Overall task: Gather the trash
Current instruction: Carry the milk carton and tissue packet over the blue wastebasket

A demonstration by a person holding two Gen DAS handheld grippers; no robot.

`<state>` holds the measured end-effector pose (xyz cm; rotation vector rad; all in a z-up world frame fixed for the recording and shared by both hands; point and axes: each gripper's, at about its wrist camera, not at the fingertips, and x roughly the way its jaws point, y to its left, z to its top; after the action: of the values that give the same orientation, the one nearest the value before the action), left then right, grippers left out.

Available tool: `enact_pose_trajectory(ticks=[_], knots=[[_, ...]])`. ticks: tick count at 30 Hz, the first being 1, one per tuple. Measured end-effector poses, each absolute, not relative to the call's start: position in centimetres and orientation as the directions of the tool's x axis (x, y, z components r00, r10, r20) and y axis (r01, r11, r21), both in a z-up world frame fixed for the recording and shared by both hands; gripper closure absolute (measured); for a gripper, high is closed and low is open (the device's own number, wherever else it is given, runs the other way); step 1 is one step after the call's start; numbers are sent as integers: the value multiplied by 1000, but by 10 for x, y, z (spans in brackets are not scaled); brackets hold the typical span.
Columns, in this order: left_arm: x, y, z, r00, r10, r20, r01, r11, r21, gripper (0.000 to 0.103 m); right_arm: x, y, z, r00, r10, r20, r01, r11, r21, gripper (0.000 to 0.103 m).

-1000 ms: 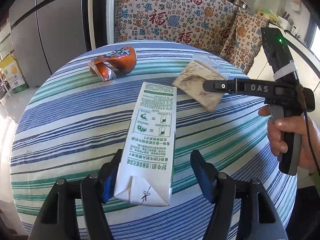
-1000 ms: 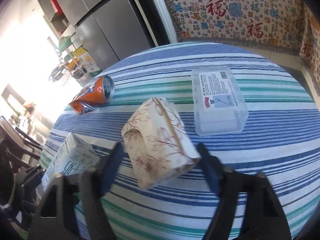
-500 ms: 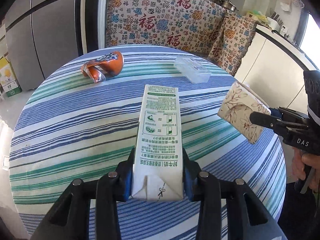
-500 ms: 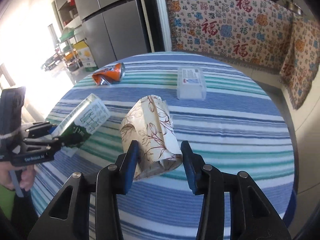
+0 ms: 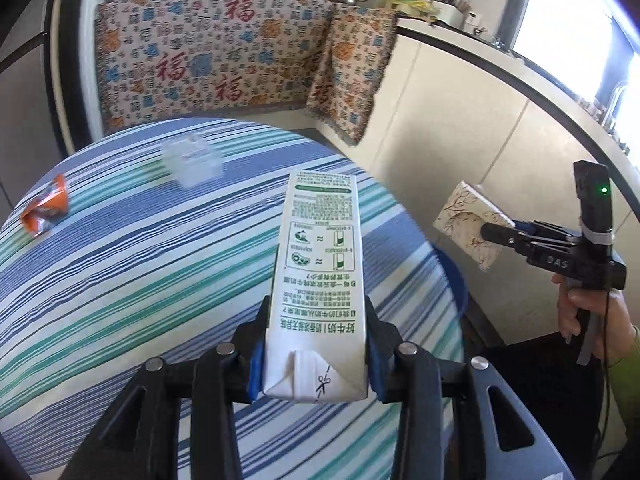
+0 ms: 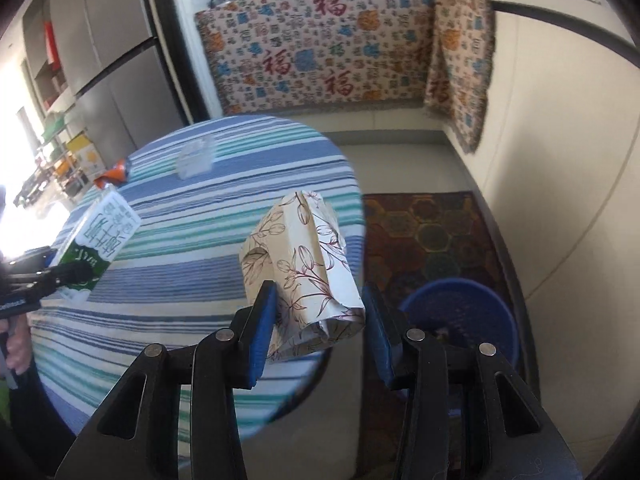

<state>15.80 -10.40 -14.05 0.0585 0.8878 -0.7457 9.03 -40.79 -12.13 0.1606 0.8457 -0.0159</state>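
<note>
Room: kitchen, with a patterned red-character cloth [image 5: 224,60] across the upper centre of both views and a pale cabinet wall on the right.
Surface: round table under a blue, teal and white striped cloth [image 5: 120,264], filling the left and centre of the left wrist view.
Left gripper [image 5: 316,356]: fingers clamped on the gabled end of a white-and-green milk carton [image 5: 320,264], which points away up the frame and is held clear of the table.
Right gripper [image 6: 320,332]: fingers closed on the crumpled lower end of a floral paper box [image 6: 300,264], which tilts up and left, past the table edge.
Bin: blue basket [image 6: 460,316] on the floor at lower right of the right wrist view, just right of the gripper and partly hidden behind it.
Left on table: crushed orange can [image 5: 46,212] at the left edge, clear plastic box [image 5: 192,158] at upper centre.
Handling: both cartons look empty and light; thin card dents easily. The floral box is already creased, so a firm squeeze is fine. The folded end of the milk carton is the stiffest hold.
Room to move: open floor and rug [image 6: 424,240] around the basket; the table rim lies close to the left, the wall is well to the right.
</note>
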Motion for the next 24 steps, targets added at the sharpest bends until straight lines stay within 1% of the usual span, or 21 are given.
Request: enact_pose_trajectory(ticks=[5, 9, 12, 16, 20, 24], knots=[[145, -211, -123, 331, -621, -710, 714, 657, -242, 63, 80, -471, -126, 629, -69, -775, 212, 974, 86, 59], [146, -286, -128, 257, -644, -721, 744, 607, -278, 63, 81, -511, -131, 608, -109, -786, 263, 962, 70, 58], [151, -333, -142, 209, -644, -736, 748, 590, -304, 63, 85, -537, -139, 593, -124, -796, 280, 958, 59, 58], [156, -388, -170, 173, -617, -768, 754, 585, -300, 63, 94, -562, -156, 561, -129, -818, 287, 957, 46, 58], [160, -420, -202, 140, -584, -800, 748, 592, -300, 63, 100, -586, -181, 529, -120, -840, 303, 952, 55, 58], [165, -445, -229, 116, -557, -822, 740, 601, -303, 63, 107, -607, -207, 503, -88, -860, 331, 939, 98, 58]])
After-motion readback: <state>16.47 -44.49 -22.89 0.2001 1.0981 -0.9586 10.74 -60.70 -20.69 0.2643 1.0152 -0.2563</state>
